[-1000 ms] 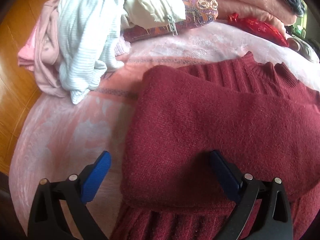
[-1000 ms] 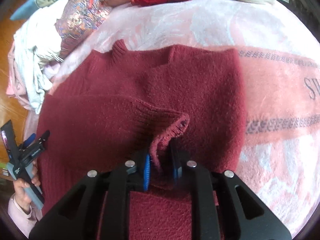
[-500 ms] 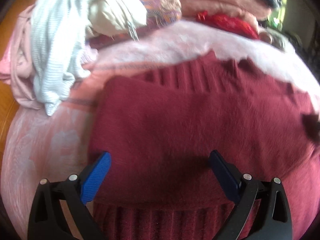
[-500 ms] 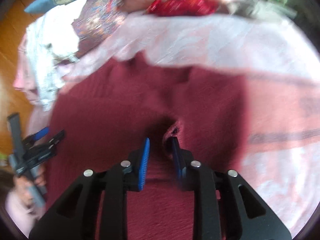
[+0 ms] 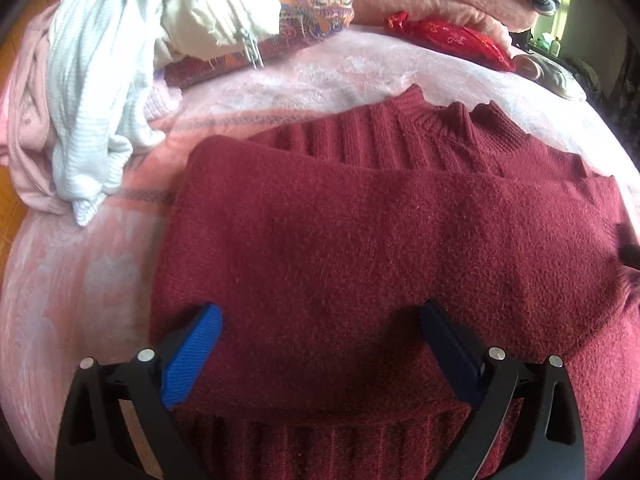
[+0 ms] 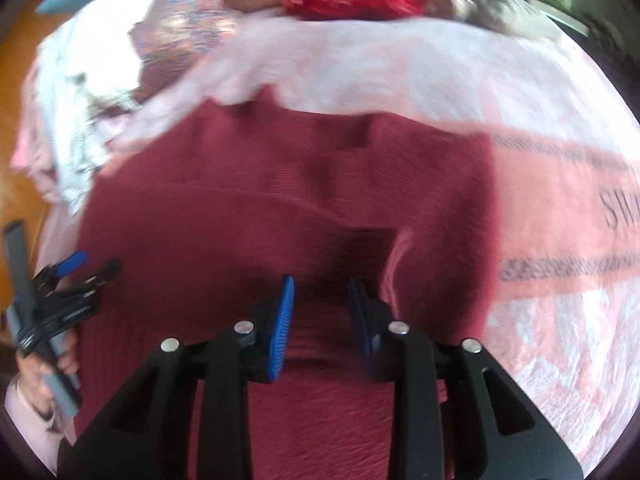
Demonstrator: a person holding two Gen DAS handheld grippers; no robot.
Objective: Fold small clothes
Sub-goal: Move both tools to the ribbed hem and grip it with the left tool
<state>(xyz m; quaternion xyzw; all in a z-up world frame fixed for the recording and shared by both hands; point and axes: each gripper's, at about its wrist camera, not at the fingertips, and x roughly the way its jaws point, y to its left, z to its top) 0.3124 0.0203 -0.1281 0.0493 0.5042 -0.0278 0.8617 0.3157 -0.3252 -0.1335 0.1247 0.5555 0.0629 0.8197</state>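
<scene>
Hovering over the sweater (image 5: 360, 240) on the bed (image 5: 80, 280), both tools, left (image 5: 320, 320) and right (image 6: 320, 292), stand apart, empty, ready for the next fold.

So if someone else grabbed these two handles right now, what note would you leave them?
Left gripper: open, hovering over the sweater's near edge, holding nothing.
Right gripper: open, empty, above the sleeve cuff.
Dark red sweater: lies on the pink blanket, one sleeve folded across the body.
Left: finish folding the sweater, then the unfolded clothes pile.
</scene>
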